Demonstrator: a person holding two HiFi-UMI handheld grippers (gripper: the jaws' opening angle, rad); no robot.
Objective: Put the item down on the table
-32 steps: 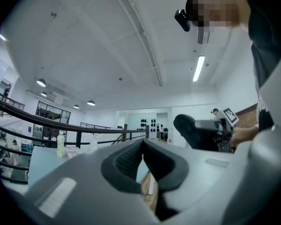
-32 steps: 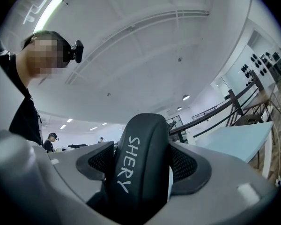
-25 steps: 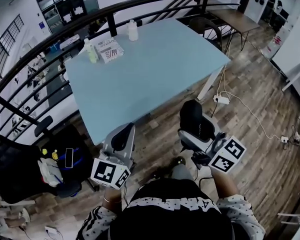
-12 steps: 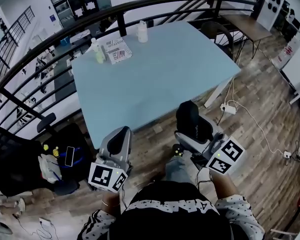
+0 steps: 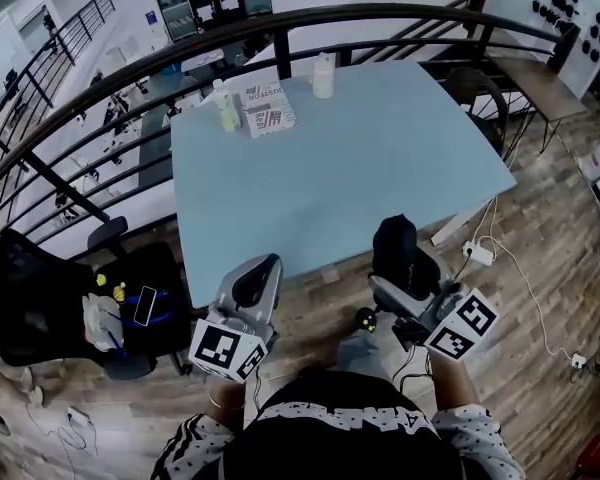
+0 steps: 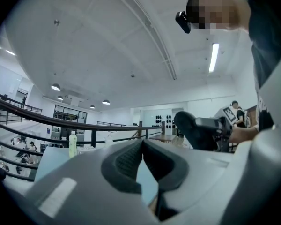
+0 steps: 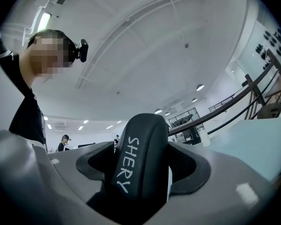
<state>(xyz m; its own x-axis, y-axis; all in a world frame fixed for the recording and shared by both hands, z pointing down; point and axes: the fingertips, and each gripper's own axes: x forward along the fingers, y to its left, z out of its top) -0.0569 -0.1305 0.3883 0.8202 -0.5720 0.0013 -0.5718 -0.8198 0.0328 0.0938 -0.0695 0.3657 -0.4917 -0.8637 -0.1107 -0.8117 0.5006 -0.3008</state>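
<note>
R gripper (image 5: 410, 283) was pinching a black item (image 7: 139, 158) printed "SHERY", jaws clamped on its two sides, its rounded top sticking up past the pads. In head view the item sat at approx 5 o'clock from the centre of the blue table (image 5: 380, 158), close to the near edge and, as far as could be told, not yet over the top. L gripper (image 6: 143, 146) was pressed together at the tips w/ nothing btwn them.

Handling, as a guess: smooth, matte, curved shell, prob. stiff and light, maybe a case of some kind. The rounded sides could slip in the pads, so the grip across the narrow width, low on the body, looked sensible. Likely not fragile, but it would lie steadier on its side than on end.

Hard to read: the item's lower end was buried in the jaws, so full length and shape unknown. The bottles (image 5: 225, 106) and printed packs (image 5: 267, 116) at the table's 11 o'clock were too small to identify.
</note>
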